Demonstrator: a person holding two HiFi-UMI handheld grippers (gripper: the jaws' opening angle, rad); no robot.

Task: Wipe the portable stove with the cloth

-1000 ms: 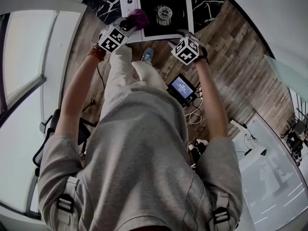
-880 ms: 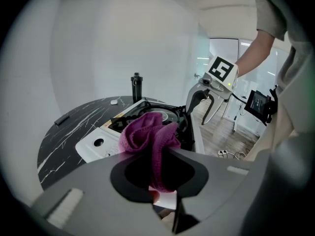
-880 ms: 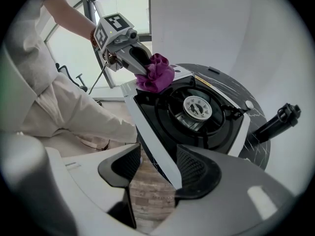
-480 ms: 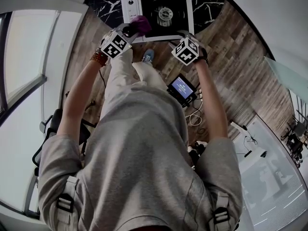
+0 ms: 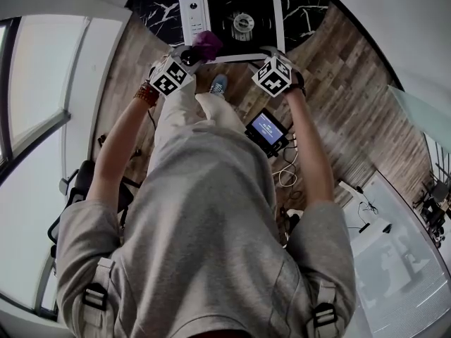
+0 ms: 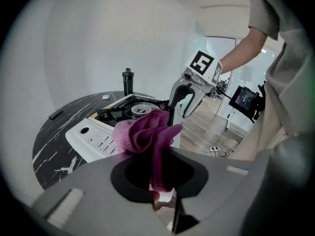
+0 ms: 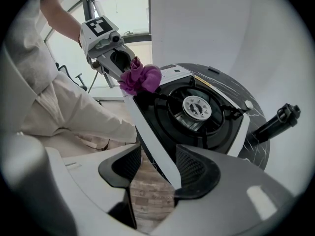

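Cloth point(image 5: 206, 44) is pinched tight in the left gripper point(image 5: 193, 53), at the stove's point(image 5: 192, 9) 7 o'clock edge. It's best pressed flat and dragged toward 1 o'clock, with the grate point(image 5: 243, 21) skirted. Right gripper point(image 7: 152, 172) is spread wide, just eased in slightly, astride the 5 o'clock rim. The bottle point(image 6: 128, 80) on the surface point(image 5: 158, 5) could get bumped.

Soft daylight comes from the windows point(image 5: 32, 83) at the head view's left, which blow out to white. Elsewhere the light is even, with faint shadows. Fisheye bending curves every edge, and dark round vignettes ring both gripper views. The portable stove point(image 7: 197, 114) is sharp.
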